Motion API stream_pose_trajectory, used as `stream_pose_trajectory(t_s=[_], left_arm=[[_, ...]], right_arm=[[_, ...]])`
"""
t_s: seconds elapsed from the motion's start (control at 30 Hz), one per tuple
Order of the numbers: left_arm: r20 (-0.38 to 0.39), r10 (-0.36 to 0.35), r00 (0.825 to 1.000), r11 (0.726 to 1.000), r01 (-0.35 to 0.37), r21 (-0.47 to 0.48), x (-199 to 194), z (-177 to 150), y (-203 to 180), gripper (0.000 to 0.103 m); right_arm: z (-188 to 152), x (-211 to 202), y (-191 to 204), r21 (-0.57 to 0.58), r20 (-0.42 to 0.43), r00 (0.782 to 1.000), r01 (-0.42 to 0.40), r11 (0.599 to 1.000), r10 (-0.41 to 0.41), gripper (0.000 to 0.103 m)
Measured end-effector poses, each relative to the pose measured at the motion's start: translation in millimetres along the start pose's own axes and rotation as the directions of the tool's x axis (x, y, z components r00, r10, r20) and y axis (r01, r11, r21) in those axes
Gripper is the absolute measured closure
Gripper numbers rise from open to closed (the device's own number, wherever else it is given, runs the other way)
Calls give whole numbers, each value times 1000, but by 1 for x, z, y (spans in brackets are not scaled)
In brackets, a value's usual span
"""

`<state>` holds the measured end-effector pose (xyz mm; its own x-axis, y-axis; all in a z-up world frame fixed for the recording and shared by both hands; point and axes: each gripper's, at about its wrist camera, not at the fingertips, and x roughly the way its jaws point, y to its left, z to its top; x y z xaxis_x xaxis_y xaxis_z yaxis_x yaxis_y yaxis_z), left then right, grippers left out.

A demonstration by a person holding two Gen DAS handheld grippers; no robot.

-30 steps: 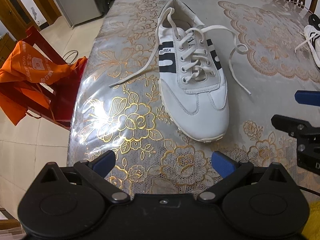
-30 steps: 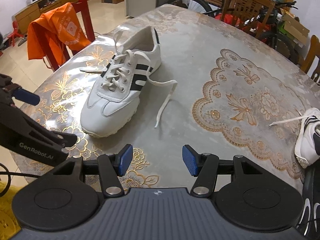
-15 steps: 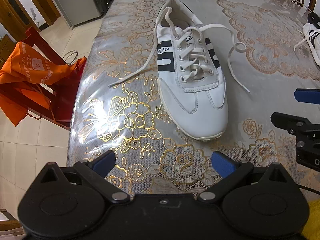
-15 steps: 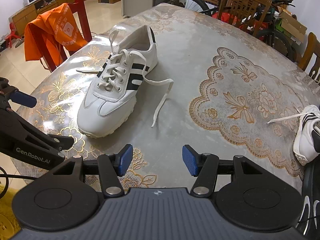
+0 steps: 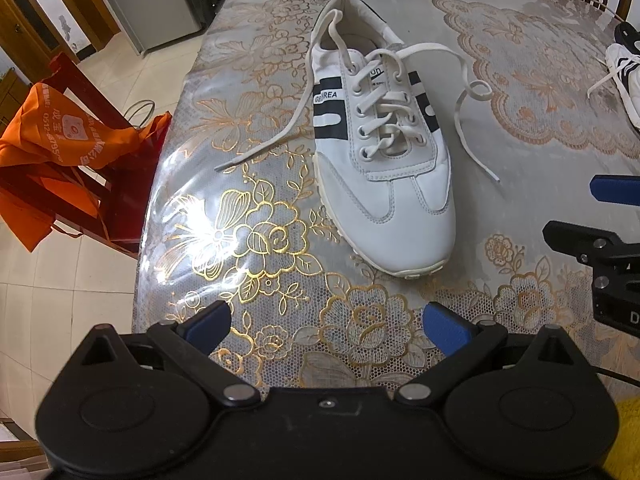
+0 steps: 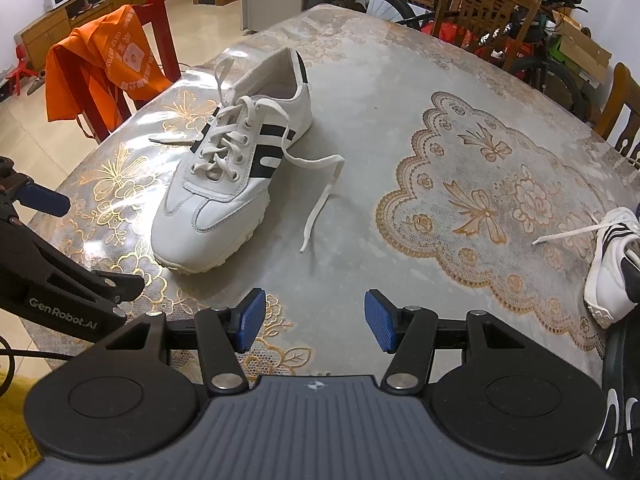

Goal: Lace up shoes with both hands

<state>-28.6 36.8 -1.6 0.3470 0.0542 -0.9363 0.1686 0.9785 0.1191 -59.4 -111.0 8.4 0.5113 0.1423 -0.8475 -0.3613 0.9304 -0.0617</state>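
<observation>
A white sneaker with dark stripes (image 5: 384,148) lies on the table, toe toward me; it also shows in the right wrist view (image 6: 236,168). Its lace is threaded but untied. One loose end (image 5: 264,148) trails left of the shoe, the other (image 5: 468,128) (image 6: 320,196) trails right. My left gripper (image 5: 326,322) is open and empty, hovering near the table's front, short of the toe. My right gripper (image 6: 312,320) is open and empty, to the right of the shoe, and shows at the left wrist view's right edge (image 5: 600,216).
A second white sneaker (image 6: 612,264) lies at the table's far right (image 5: 624,76). A red chair with an orange bag (image 5: 60,140) stands left of the table (image 6: 104,64). Wooden chairs and a bicycle (image 6: 520,28) stand behind the lace-covered table (image 6: 400,92).
Both grippers have drawn back slightly from the shoe, which looks a little farther and lower-left in the right view. Both stay open.
</observation>
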Motion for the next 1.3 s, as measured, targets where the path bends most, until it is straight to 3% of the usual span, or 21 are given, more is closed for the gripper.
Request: stream_pose_trajectory(t_s=[1.3], left_arm=[[-8, 0, 1000, 1000, 0, -16, 1, -2, 3, 1]], right_arm=[[-2, 1, 1, -6, -14, 1000, -11, 1000, 11, 45]])
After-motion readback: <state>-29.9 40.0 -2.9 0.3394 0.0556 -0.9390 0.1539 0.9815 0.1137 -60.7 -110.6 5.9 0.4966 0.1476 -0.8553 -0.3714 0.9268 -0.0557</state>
